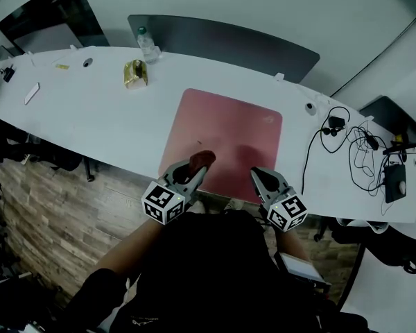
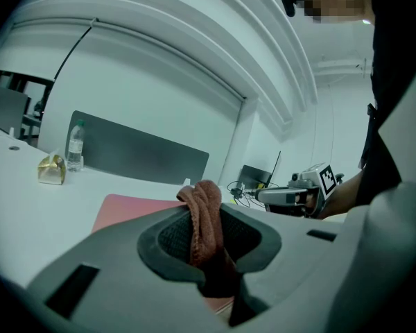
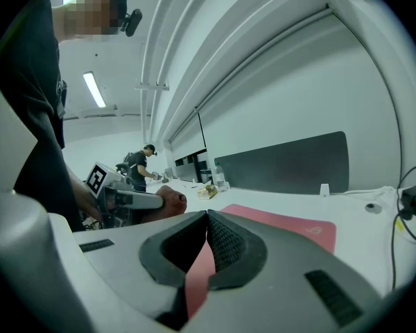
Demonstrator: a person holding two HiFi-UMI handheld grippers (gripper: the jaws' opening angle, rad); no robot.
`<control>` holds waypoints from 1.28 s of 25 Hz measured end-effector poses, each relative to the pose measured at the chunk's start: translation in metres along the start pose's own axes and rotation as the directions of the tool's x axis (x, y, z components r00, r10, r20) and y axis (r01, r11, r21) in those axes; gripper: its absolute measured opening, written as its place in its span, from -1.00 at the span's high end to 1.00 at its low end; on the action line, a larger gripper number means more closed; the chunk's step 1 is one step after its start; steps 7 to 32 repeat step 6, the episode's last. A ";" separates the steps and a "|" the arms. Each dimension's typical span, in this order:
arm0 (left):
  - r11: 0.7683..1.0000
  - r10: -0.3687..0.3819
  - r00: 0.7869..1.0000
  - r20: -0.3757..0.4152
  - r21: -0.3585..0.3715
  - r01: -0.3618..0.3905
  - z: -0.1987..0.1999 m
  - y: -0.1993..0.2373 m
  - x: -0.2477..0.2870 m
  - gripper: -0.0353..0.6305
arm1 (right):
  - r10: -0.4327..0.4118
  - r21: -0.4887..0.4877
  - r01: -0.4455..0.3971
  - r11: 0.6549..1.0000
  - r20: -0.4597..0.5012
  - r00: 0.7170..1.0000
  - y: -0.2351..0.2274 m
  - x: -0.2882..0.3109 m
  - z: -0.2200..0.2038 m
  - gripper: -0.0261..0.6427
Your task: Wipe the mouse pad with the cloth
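Rust cloth, clamped in left tool — over mouse pad

Open-plan office or lab workspace. Long white curved counter with a dark grey divider screen along its far edge. Mouse pad at the near edge, tangle of black cables at the right end, water bottle far left by the screen. Wood-look floor. Right gripper view: ceiling strip light, plain white wall, second person standing far off on the left.
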State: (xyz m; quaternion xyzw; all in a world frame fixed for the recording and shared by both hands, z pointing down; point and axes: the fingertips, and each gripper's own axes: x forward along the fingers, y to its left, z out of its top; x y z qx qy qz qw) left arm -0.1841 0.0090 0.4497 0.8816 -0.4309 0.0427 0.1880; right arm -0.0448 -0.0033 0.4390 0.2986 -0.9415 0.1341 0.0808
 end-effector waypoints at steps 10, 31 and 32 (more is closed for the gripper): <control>1.000 -0.001 1.000 0.005 -0.011 0.001 -0.002 0.008 -0.014 0.64 | 0.005 -0.004 -0.005 1.000 -0.005 1.000 0.014 0.011 -0.001 0.84; 1.000 -0.001 1.000 0.005 -0.011 0.001 -0.002 0.008 -0.014 0.64 | 0.005 -0.004 -0.005 1.000 -0.005 1.000 0.014 0.011 -0.001 0.84; 1.000 -0.001 1.000 0.005 -0.011 0.001 -0.002 0.008 -0.014 0.64 | 0.005 -0.004 -0.005 1.000 -0.005 1.000 0.014 0.011 -0.001 0.84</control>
